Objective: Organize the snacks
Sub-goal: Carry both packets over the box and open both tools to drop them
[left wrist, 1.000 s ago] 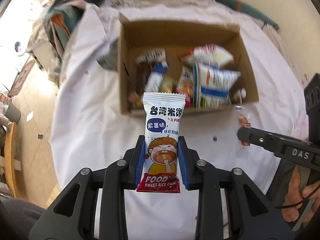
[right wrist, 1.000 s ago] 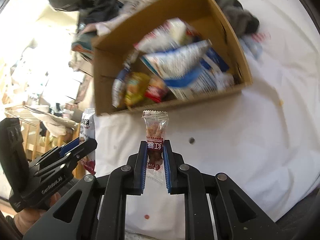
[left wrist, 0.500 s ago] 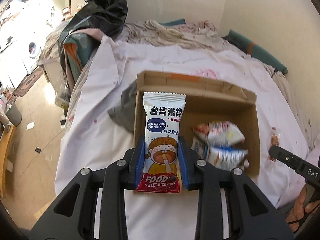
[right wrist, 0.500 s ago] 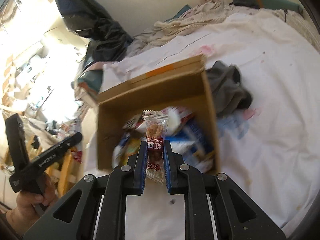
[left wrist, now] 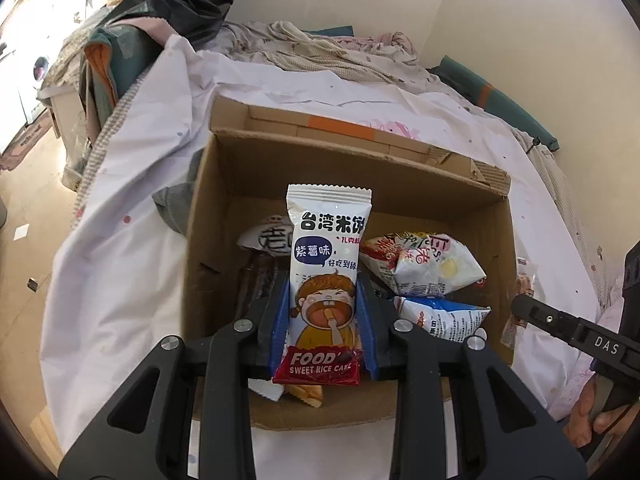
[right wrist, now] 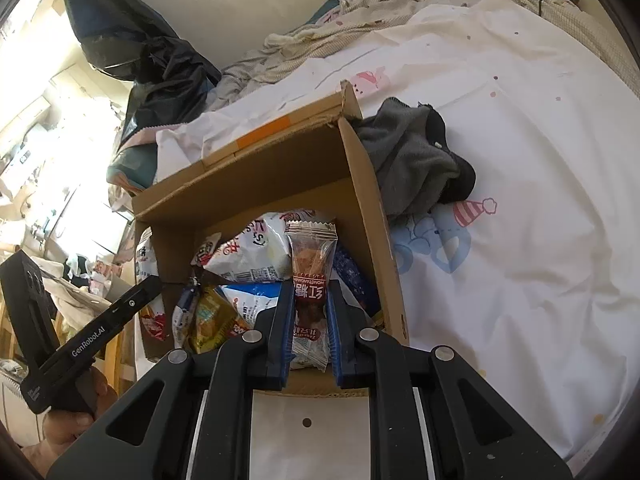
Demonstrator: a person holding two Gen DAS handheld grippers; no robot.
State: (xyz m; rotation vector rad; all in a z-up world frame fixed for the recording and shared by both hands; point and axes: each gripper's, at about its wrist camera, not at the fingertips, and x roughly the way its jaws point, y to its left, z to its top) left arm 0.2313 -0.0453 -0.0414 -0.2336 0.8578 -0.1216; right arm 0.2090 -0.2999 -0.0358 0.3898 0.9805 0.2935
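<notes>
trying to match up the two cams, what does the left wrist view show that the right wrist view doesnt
Only the left wrist view shows the white rice cake packet face-on in the left gripper.

Only the right wrist view shows the clear brown-sugar snack packet up close in the right gripper, and the blue cartoon print on the sheet.

Both show the open cardboard box and the crumpled white chip bag.

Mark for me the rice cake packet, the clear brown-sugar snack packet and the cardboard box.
rice cake packet (left wrist: 326, 280), left wrist view, on the cartoon face mid-wrapper.
clear brown-sugar snack packet (right wrist: 311, 258), right wrist view, on the see-through upper half.
cardboard box (left wrist: 360, 178), left wrist view, on the inner far wall.
</notes>
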